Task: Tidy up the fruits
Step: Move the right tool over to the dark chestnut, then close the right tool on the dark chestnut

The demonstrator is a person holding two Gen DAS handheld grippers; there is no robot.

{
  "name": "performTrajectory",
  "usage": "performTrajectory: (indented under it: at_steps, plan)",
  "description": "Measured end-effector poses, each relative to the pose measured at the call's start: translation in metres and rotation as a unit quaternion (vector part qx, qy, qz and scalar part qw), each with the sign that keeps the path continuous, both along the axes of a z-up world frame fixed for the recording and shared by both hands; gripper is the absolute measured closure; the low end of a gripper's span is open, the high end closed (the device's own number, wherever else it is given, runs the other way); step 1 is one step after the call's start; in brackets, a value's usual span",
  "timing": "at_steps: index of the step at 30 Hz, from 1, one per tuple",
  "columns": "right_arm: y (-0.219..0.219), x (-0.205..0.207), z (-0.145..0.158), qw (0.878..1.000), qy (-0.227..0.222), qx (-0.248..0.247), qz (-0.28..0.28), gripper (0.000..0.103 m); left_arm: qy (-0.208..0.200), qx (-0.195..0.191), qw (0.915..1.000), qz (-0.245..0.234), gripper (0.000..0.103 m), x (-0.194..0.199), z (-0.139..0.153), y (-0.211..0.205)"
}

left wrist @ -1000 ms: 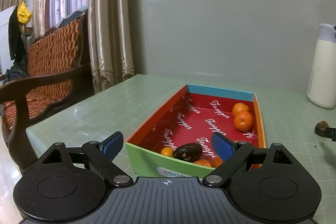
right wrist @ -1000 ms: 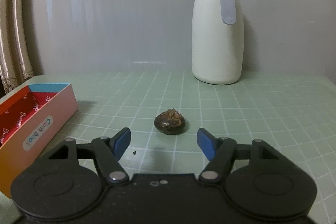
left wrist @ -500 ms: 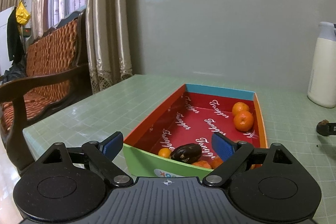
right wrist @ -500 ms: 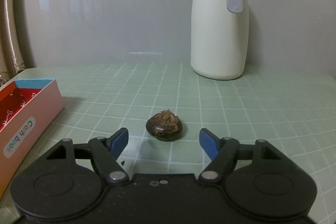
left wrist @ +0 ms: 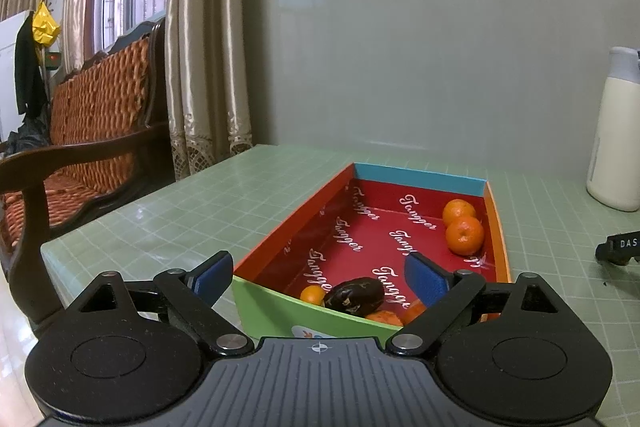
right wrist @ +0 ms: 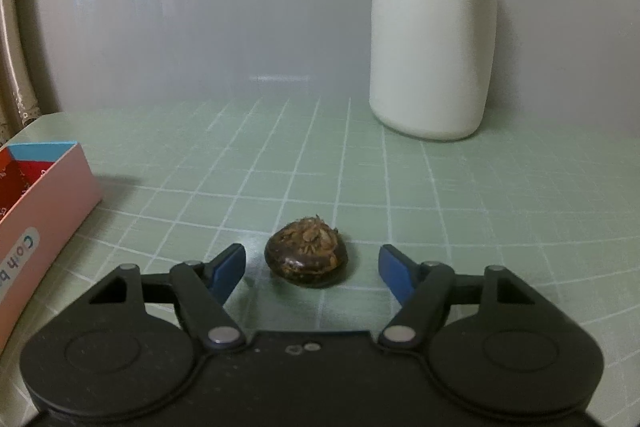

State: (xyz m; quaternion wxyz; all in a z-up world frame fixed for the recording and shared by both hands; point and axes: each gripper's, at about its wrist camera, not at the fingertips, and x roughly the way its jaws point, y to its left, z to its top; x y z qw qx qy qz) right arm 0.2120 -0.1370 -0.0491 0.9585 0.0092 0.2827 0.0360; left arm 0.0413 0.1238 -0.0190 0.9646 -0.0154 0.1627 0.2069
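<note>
Closing in: right gripper [right wrist: 312,269] jaws narrowing, dark brown fruit [right wrist: 307,252] on the green table [right wrist: 480,195] sitting between the blue fingertips [right wrist: 228,265], no pad contact, slightly left of center. Left gripper [left wrist: 320,277] spread wide, holding nothing, hanging at the near end of the box [left wrist: 276,303] with oranges [left wrist: 464,235] inside.

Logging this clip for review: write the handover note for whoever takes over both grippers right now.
Left gripper: jaws open, empty, at the near end of the box.
Right gripper: jaws closing around the brown water chestnut on the green mat, not touching it yet.
Done: four oranges and one dark fruit lie in the box.
Left: grip the chestnut and put it in the box.
</note>
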Motion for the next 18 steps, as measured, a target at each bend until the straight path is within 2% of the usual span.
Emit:
performTrajectory:
  at_steps: [2, 3, 4, 11, 18]
  plan:
    - [0.001, 0.003, -0.001, 1.000, 0.000, -0.007, 0.005, 0.039, 0.000, -0.001, 1.0000, 0.001, 0.010, 0.000, 0.000, 0.001]
    - [0.001, 0.003, 0.000, 1.000, -0.003, -0.009, 0.008, 0.053, 0.000, -0.001, 1.0000, 0.001, 0.010, 0.000, 0.000, 0.001]
    - [0.002, 0.002, 0.000, 1.000, -0.007, -0.007, 0.011, 0.059, 0.000, -0.002, 1.0000, 0.002, 0.009, 0.001, 0.000, 0.002]
    - [0.003, -0.008, 0.002, 1.000, -0.022, 0.007, 0.019, 0.060, -0.003, -0.007, 0.9999, 0.010, 0.008, -0.002, 0.000, 0.006]
    - [0.014, -0.031, 0.018, 0.997, -0.049, 0.028, 0.049, 0.060, -0.005, -0.005, 0.9997, 0.024, 0.008, -0.009, 0.000, 0.013]
